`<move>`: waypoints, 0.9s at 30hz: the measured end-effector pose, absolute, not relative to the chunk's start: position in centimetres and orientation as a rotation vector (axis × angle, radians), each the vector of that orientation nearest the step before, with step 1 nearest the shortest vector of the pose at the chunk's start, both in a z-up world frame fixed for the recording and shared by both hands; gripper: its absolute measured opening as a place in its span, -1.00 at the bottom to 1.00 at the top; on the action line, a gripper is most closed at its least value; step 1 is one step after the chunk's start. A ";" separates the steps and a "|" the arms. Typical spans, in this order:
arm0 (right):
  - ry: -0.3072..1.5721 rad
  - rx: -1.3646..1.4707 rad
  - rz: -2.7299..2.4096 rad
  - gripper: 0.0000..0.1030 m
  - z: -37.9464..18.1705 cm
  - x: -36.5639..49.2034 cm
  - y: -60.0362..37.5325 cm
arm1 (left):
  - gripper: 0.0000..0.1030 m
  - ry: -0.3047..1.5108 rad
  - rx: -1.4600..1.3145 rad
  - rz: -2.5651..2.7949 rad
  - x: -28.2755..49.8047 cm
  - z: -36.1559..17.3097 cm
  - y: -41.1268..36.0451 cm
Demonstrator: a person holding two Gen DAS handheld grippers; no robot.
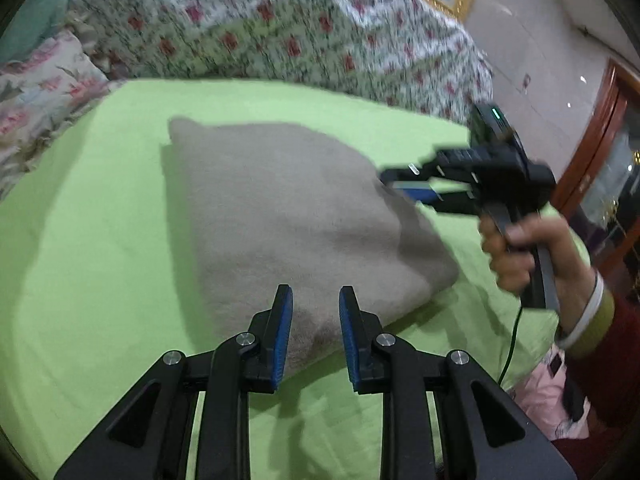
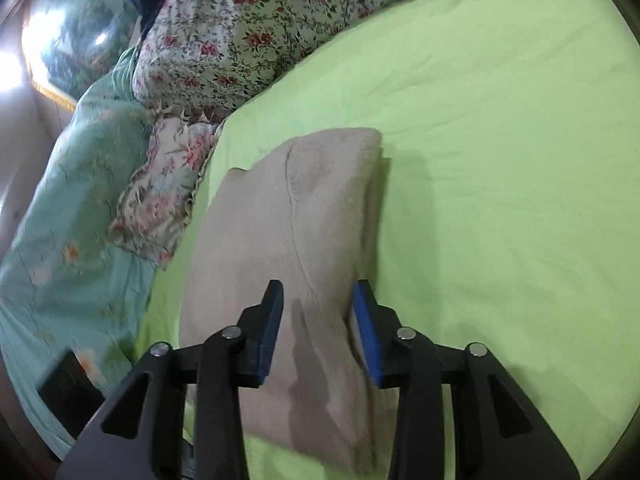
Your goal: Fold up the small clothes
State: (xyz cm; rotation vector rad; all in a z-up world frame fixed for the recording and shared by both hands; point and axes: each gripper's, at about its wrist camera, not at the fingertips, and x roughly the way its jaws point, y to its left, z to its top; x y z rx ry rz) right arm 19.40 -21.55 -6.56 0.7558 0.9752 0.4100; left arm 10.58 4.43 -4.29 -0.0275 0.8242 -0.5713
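While the beige garment (image 1: 288, 216) lies folded into a thick, rounded pad on the lime-green sheet (image 1: 80, 240), both grippers sit at its edges. From the left wrist camera, the left gripper (image 1: 312, 336) has its blue-padded fingers (image 1: 282, 332) spread apart, with the near corner of the garment showing in the gap between them; nothing is pinched there, and whether the tips touch the cloth cannot be told. Across the pad, the right gripper (image 1: 390, 180) reaches in from the right side, held by the person's right hand (image 1: 516, 252), and its tips meet the garment's far right edge (the motion blur makes the finger state unreadable from this angle). A green cable (image 1: 510, 344) trails down from its handle.

From the right wrist camera the answer is plainer: the right gripper (image 2: 318, 328) has its fingers (image 2: 370, 336) held apart, straddling the near end of the beige garment (image 2: 288, 240), which runs away from the camera as a long folded stack with a seam line down its top. Cloth fills the gap between the fingers, but they are not closed on it.

Behind the garment a floral quilt (image 1: 260, 28) is heaped along the sheet's far side, with a teal blanket (image 2: 72, 208) and a frilled floral pillow (image 2: 164, 200) beside it
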 end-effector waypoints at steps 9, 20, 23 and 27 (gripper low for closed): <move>0.949 0.499 0.331 -0.82 -5.0 21.2 -19.1 | -0.59 0.927 -0.022 -0.520 12.1 -8.9 3.1; 0.861 0.570 0.245 -0.23 -2.8 16.3 -21.8 | -0.34 0.906 -0.098 -0.542 11.4 -4.6 4.8; 0.851 0.539 0.307 -0.23 -1.8 14.6 -20.7 | -0.28 0.856 -0.138 -0.524 13.2 -2.9 6.0; 0.883 0.495 0.363 -0.23 -2.3 14.4 -18.1 | -0.32 0.821 -0.136 -0.495 16.6 -2.3 6.3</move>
